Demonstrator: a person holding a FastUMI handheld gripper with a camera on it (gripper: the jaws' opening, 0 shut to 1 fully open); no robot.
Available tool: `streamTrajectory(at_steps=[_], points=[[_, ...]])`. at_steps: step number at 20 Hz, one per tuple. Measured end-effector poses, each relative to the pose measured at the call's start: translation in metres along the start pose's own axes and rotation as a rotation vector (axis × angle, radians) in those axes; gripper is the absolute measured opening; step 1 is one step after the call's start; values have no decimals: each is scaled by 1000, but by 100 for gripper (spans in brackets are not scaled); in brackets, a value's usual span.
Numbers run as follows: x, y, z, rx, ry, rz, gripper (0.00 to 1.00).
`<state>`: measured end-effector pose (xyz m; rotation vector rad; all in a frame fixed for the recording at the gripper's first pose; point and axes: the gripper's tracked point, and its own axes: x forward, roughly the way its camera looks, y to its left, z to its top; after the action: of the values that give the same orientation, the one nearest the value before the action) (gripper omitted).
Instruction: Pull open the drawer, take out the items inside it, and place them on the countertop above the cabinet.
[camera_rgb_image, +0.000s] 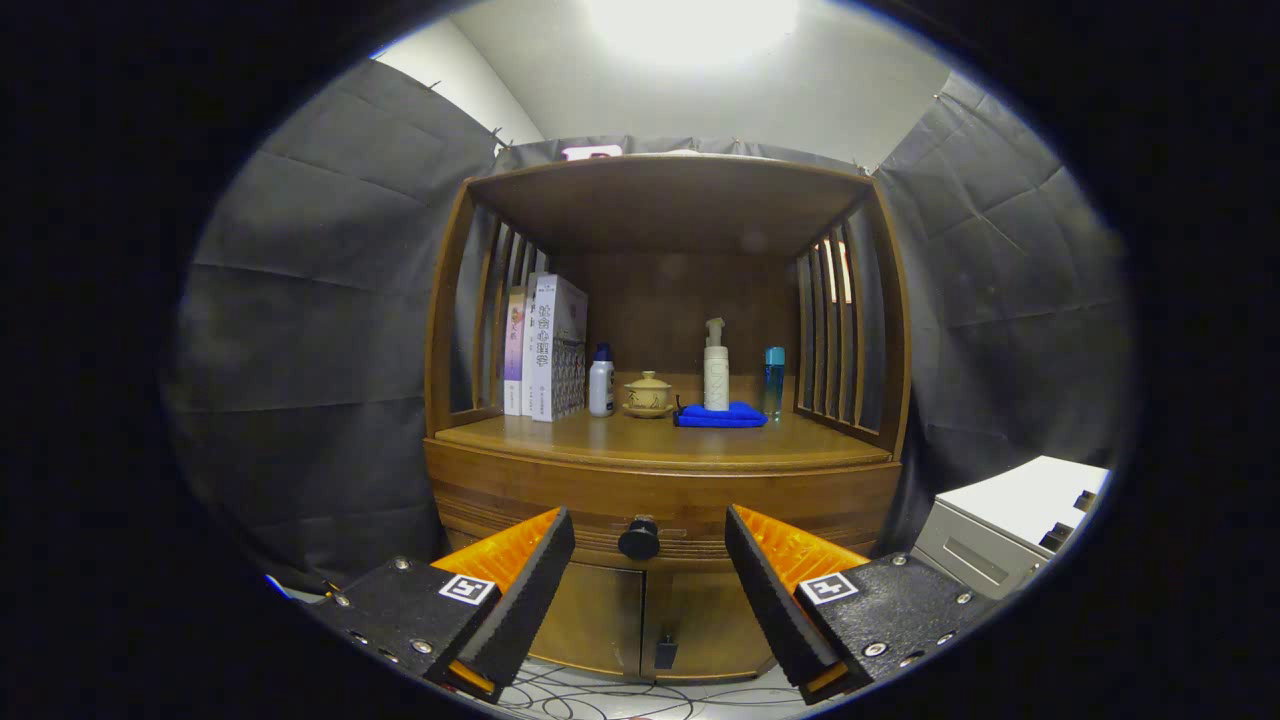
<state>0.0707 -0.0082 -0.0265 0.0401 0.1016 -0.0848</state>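
Observation:
A wooden cabinet (665, 480) stands ahead of me. Its drawer (560, 530) is closed, with a round dark knob (639, 540) on the front. My gripper (650, 535) is open, and the knob sits between the two fingertips, a little beyond them and untouched. The countertop (620, 440) above the drawer is a wooden shelf surface under a roofed frame. What lies inside the drawer is hidden.
On the countertop stand books (545, 350), a small white bottle (601, 382), a lidded ceramic pot (648, 395), a pump bottle (716, 368) on a blue cloth (722, 416), and a blue tube (774, 380). Cabinet doors (650, 620) are below. A white unit (1010, 530) stands right.

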Motion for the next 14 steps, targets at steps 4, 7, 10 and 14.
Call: streamTrajectory(at_steps=[4, 7, 10, 14], points=[[32, 7, -18, 5, 43, 13, 95], [51, 12, -31, 10, 73, 17, 95], [68, 14, -39, 14, 77, 20, 95], [91, 15, -52, 17, 95, 19, 95]])
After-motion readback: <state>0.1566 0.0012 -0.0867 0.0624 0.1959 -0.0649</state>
